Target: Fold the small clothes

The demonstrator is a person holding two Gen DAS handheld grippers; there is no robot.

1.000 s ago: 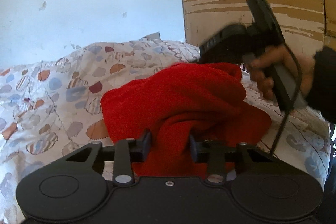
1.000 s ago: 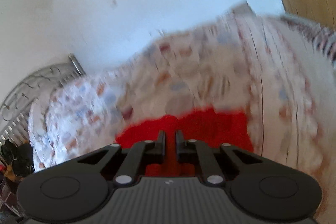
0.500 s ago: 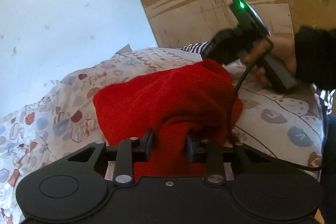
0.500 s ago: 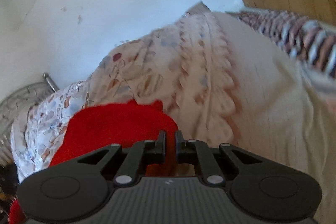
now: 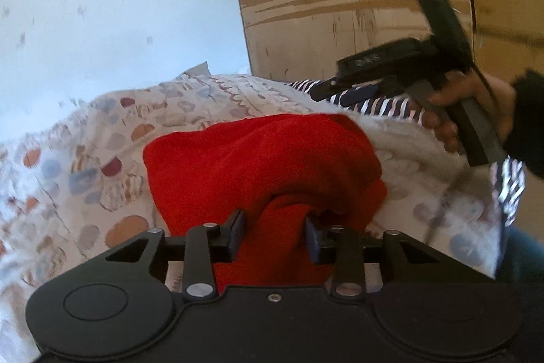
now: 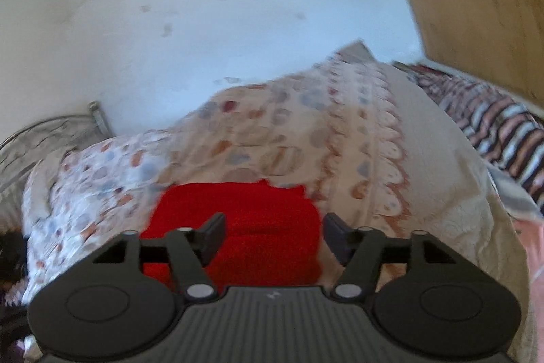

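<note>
1. Left gripper point(image 5: 273, 235), bottom centre of its view: jaws just eased wider, a bunch of the soft red knitted garment point(image 5: 261, 159) still between the pads, touching both.
2. The garment lies mid-frame on the spotted bedspread point(image 5: 85, 159), its long axis running left to right.
3. Right gripper point(image 6: 273, 235): jaws just sprung apart, empty, lifted toward upper right, farther off.

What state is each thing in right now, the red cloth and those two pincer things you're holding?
Red garment: bunched on the patterned bedspread, partly folded.
Left tool: a fold of red fabric between its fingers, jaws just opening.
Right tool: wide open, just released, holding nothing.
</note>
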